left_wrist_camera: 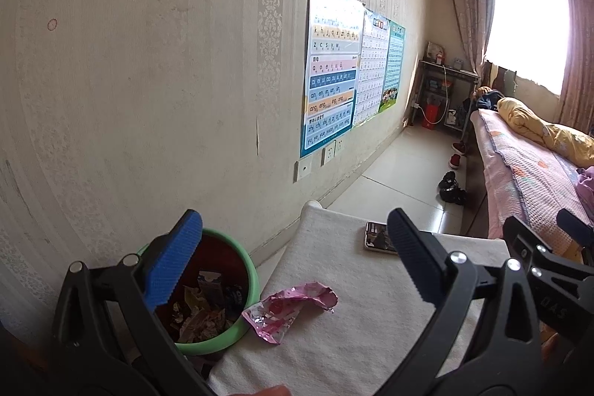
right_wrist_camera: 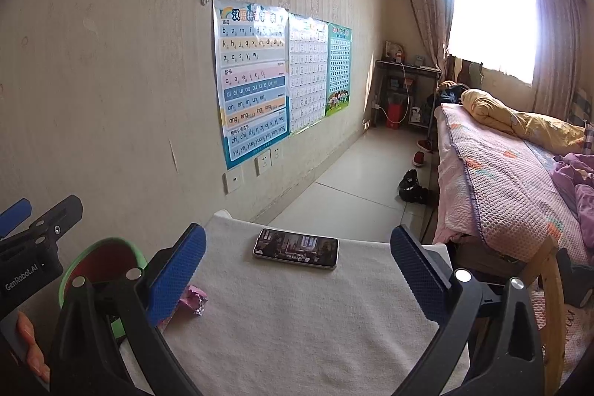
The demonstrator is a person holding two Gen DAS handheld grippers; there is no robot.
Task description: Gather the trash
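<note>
On the white cloth-covered table (left_wrist_camera: 371, 314), left edge, at 6 o'clock in my left wrist view: a crumpled pink wrapper (left_wrist_camera: 287, 307), lying flat, its lower end overhanging toward the bin. My left gripper (left_wrist_camera: 293, 268) hangs above it, the 2 blue pads spread wide, nothing between them. Wrapper sits between the pads in the view; I cannot tell whether either pad touches it.

At 7 o'clock, just beside the table edge: green-rimmed trash bin (left_wrist_camera: 237, 329), dark red inside, already holding paper scraps and packets. Left pad overlaps its rim in the view.

Phone (left_wrist_camera: 378, 237) at 4 o'clock, on the far part of the table, screen lit, well apart from the wrapper.

Right wrist view: my right gripper (right_wrist_camera: 297, 271) also spread wide, empty, held over the middle of the table. Phone (right_wrist_camera: 296, 248) lies between its pads, toward 12 o'clock. Pink wrapper (right_wrist_camera: 193, 299) peeks out at 8 o'clock, mostly hidden behind the left pad. Bin (right_wrist_camera: 100, 266) at 9 o'clock, partly hidden.

Alphabet posters (right_wrist_camera: 256, 80) on the wall at 11 o'clock. Bed (right_wrist_camera: 512, 180) at 3 o'clock. Shoes (right_wrist_camera: 412, 190) on the floor beside it.
</note>
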